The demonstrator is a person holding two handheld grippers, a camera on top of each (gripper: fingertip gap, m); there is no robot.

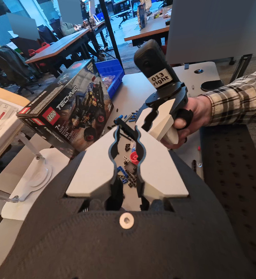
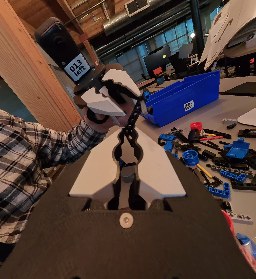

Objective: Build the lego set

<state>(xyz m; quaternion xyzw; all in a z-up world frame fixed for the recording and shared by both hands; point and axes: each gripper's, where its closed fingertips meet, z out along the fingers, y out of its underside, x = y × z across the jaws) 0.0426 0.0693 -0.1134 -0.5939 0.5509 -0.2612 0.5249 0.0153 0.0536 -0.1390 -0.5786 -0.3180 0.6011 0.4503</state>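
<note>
Left wrist view: left gripper jaws clamped on black holed beam, blue pin end, held above worktop, beside Lego box. Right wrist view: right gripper jaws pinch same beam's lower end; loose parts, blue bin on worktop.

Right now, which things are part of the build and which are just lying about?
In use:
- black beam, shared by left gripper and right gripper
- blue pin on it
- loose pieces

Lying about:
- set box
- blue bin
</note>
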